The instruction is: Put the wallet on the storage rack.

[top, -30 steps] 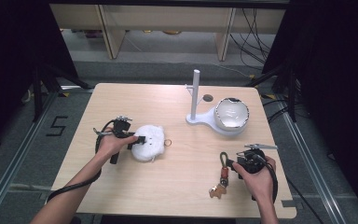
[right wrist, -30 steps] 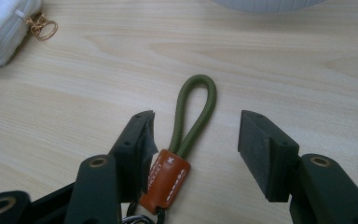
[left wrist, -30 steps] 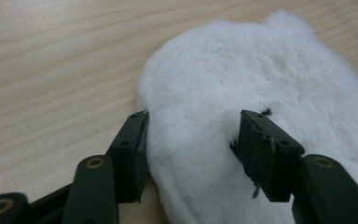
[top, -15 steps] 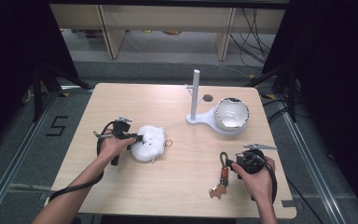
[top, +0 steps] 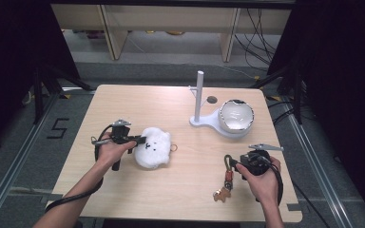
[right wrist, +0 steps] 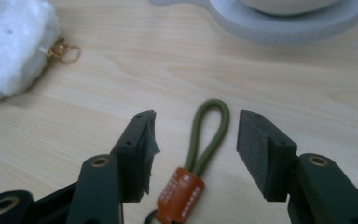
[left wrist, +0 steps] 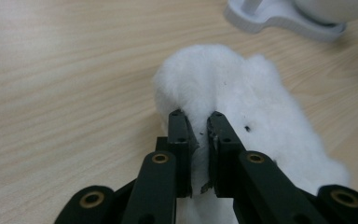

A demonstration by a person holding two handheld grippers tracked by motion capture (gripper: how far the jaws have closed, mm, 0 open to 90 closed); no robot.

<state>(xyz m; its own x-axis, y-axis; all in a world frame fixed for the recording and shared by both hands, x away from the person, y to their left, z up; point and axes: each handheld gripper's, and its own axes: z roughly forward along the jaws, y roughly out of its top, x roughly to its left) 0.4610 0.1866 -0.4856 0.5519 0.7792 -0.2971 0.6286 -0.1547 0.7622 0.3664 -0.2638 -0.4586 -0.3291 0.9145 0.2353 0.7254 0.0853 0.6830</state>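
Note:
A white fluffy plush toy [top: 153, 146] lies left of the table's middle, with a small gold ring [top: 174, 149] at its right side. My left gripper [top: 140, 141] has just been closing and now pinches the plush's fur [left wrist: 242, 93]; in the left gripper view its jaws [left wrist: 196, 119] stand almost together with white fluff between them. My right gripper [top: 234, 165] is open near the front right. A keychain [top: 227, 178] lies there, and its green cord loop [right wrist: 209, 130] sits between the spread jaws [right wrist: 196, 119], untouched. Below the loop is an orange tag [right wrist: 179, 196].
A white stand [top: 199, 95] with an upright pole and a flat base stands at the back right. A shiny round bowl [top: 236, 115] rests on the base. Cables trail from both grippers. Dark floor and shelving surround the table.
The left gripper's jaws have closed onto the plush's left side, and that hand has shifted slightly. The right hand and the keychain have stayed put.

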